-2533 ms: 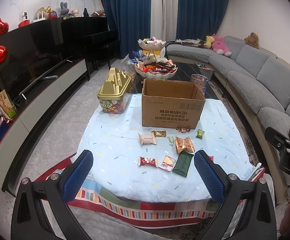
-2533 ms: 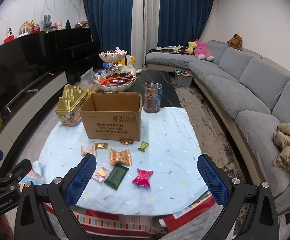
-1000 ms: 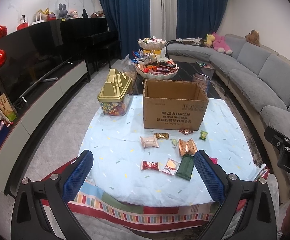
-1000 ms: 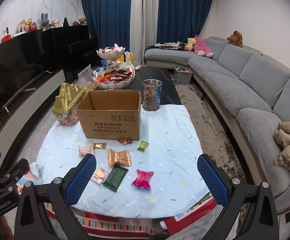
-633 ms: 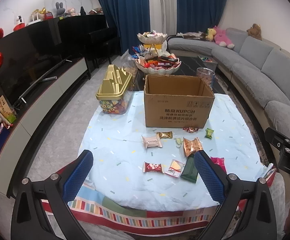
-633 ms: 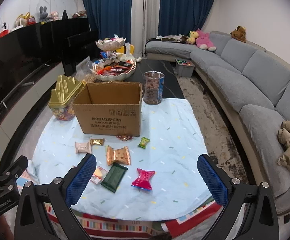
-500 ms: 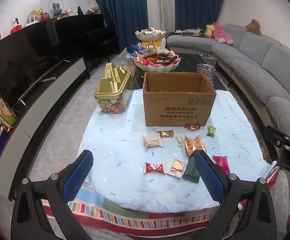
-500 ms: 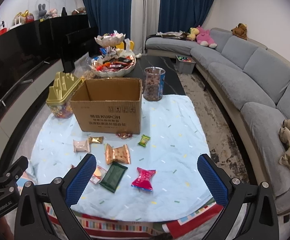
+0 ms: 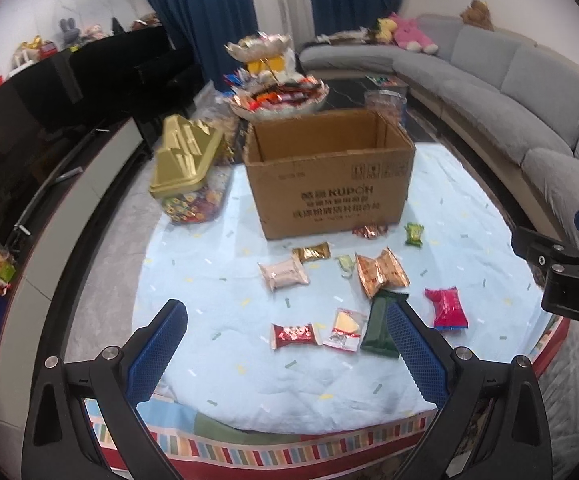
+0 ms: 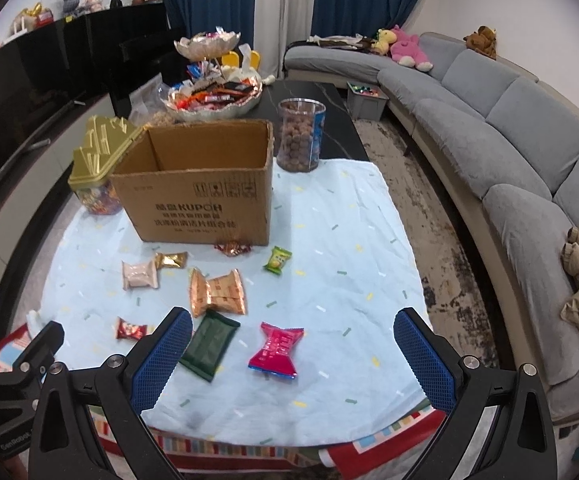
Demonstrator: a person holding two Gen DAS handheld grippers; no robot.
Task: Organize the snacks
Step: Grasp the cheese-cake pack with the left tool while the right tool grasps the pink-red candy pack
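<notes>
Hovering over the table's near edge, my left gripper [image 9: 287, 334] is spread wide, gripping nothing. Ahead, wrapped snacks lie scattered on the blue cloth [image 9: 193, 288]: red pack [image 9: 295, 335], pink pack [image 9: 283, 275], copper pack [image 9: 381, 271], green bar [image 9: 381, 324], magenta pack [image 10: 277, 349]. Behind them stands the open box [image 9: 329, 178]. My right gripper [image 10: 292, 347] is spread too, empty.
</notes>
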